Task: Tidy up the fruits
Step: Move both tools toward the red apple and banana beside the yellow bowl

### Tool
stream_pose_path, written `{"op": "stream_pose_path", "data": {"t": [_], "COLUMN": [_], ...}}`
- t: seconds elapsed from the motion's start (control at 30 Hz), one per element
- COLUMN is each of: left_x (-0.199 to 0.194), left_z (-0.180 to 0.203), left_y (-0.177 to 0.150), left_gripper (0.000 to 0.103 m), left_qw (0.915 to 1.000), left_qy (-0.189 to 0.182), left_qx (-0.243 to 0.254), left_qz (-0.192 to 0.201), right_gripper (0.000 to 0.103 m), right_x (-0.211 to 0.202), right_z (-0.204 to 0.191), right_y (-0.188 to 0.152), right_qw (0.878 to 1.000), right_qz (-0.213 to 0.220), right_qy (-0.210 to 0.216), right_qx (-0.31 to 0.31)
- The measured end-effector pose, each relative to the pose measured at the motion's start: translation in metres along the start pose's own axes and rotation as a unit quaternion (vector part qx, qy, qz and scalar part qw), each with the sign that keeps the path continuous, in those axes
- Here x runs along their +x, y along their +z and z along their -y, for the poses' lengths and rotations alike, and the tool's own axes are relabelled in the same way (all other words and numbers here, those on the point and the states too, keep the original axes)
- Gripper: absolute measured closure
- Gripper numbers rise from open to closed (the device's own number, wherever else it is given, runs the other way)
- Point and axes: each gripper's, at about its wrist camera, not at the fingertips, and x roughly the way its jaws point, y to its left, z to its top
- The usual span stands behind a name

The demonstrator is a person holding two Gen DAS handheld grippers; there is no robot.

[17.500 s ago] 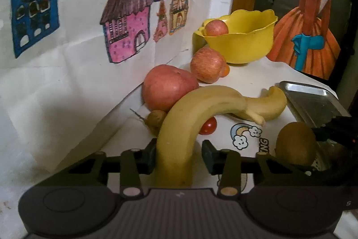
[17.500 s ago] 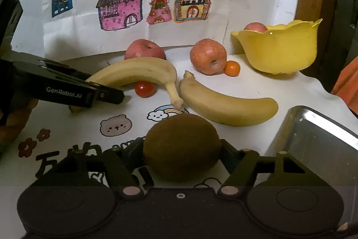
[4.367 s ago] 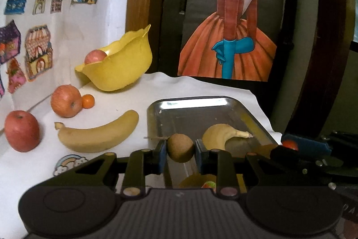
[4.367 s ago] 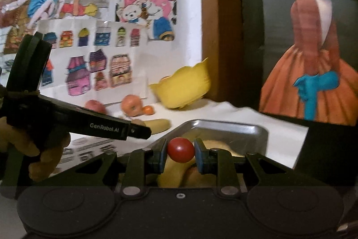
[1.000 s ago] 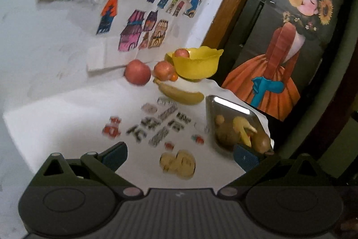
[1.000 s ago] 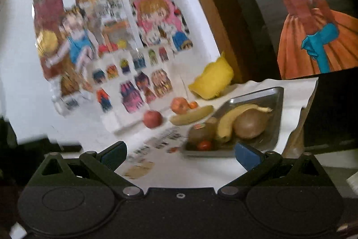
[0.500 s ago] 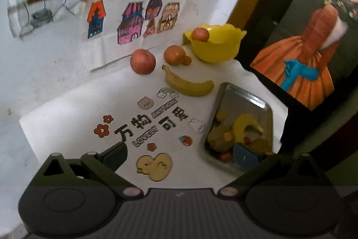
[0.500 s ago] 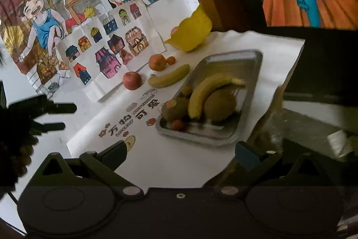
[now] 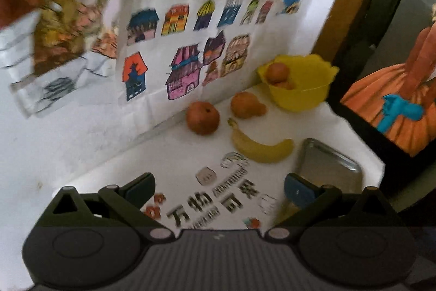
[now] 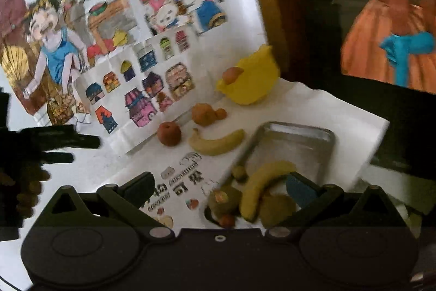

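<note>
Left wrist view: left gripper held high above tablecloth, jaws spread wide, empty. Loose banana lay beside metal tray; two apples near wall; yellow bowl held fruit. View blurred, so misjudged reach likely.

Right wrist view: right gripper likewise wide apart, empty. Tray carried banana, kiwis, cherry tomato crowded at near end. Risk: another fruit dropped there could knock tomato over rim; round apples may roll.
</note>
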Motion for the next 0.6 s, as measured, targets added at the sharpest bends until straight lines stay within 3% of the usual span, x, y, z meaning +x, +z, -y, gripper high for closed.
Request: {"op": "stream_pose_path", "data": {"t": [0.17,0.33,0.6], "left_x": [0.073,0.135,0.198], "left_z": [-0.012,-0.012,-0.020], "left_y": [0.022,0.033,0.034], "left_gripper": [0.000,0.000,0.000], "left_qw": [0.9995,0.9969,0.9962], "left_qy": [-0.027,-0.039,-0.033], "left_qx": [0.012,0.063,0.079], "left_qz": [0.007,0.026,0.017], "right_gripper": [0.001,0.001,0.003], "right_x": [0.072,0.144,0.240], "right_z": [-0.018,-0.020,-0.029], "right_y": [0.027,0.047,0.051], "right_qw": [0.994,0.977,0.957], "right_qz": [-0.040,-0.068,-0.127], "right_qy": [0.030,0.049,0.068], "right_qx": [-0.094,-0.196,-0.251]}}
